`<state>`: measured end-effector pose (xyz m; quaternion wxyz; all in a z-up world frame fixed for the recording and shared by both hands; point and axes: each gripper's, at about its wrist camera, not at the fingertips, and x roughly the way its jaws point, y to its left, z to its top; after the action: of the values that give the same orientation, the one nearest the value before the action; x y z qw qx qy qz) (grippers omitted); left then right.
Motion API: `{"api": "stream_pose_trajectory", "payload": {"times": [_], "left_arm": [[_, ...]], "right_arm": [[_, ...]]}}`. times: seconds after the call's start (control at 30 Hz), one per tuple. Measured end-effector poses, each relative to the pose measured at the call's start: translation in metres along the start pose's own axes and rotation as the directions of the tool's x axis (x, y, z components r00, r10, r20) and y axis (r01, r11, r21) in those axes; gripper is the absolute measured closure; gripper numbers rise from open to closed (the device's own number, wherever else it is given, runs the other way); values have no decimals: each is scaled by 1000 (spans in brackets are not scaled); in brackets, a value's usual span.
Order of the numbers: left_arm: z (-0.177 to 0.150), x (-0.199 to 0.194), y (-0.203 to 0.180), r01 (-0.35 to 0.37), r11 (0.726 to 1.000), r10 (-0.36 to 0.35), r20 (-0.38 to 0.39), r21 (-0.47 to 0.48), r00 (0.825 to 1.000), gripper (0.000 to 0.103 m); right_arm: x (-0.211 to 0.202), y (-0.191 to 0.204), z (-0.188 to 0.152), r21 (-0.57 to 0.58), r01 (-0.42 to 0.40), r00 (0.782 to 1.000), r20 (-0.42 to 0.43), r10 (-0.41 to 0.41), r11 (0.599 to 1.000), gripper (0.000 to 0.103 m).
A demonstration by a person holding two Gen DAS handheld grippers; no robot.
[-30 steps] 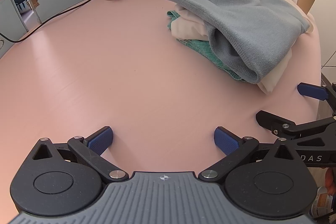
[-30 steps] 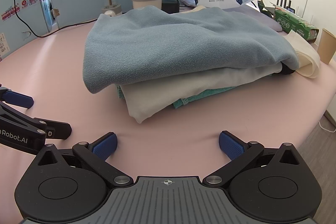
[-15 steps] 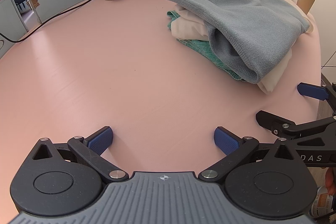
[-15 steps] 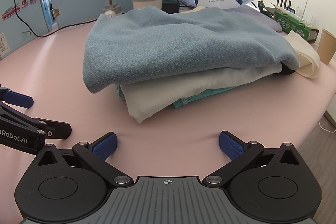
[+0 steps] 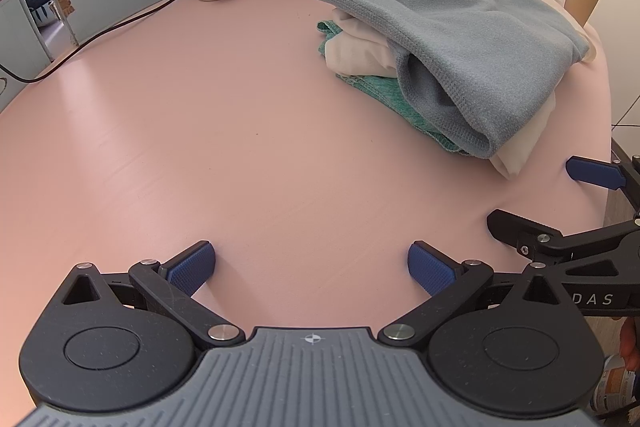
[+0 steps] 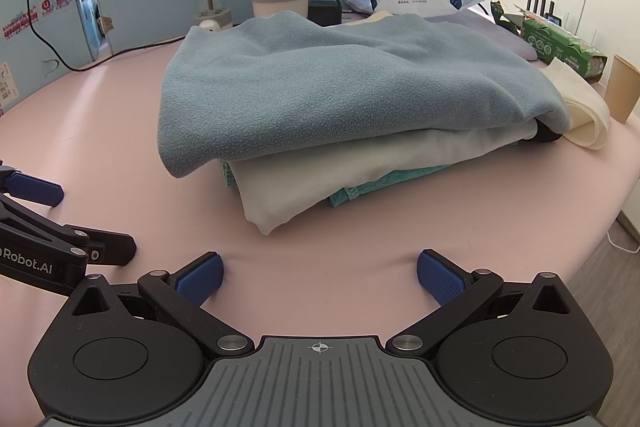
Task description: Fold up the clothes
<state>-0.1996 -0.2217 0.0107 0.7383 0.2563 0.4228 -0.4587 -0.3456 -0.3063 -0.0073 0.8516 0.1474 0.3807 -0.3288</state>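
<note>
Plainly, both tongs sit empty over the pink table (image 5: 200, 107); left gripper (image 5: 311, 265) gapes wide, right gripper (image 6: 319, 273) likewise; folded clothes stack (image 6: 340, 107) lies just ahead of the right one, blue-grey towel (image 5: 460, 39) topmost.

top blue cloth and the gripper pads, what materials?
Blue cloth: looks like fleece or microfibre, matte, with fine nap and a stitched hem. Left gripper and right gripper pads: probably blue rubber or soft plastic, judging by the knurled grid texture.
</note>
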Motion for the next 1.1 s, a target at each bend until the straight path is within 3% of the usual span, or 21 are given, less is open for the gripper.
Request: {"api": "stream_pose_trajectory", "payload": {"times": [1.1], "left_arm": [[-1, 0, 1, -1, 1000, 1, 7, 5, 1000, 0]], "right_arm": [[0, 0, -2, 0, 1, 1000, 9, -1, 1000, 0]]}}
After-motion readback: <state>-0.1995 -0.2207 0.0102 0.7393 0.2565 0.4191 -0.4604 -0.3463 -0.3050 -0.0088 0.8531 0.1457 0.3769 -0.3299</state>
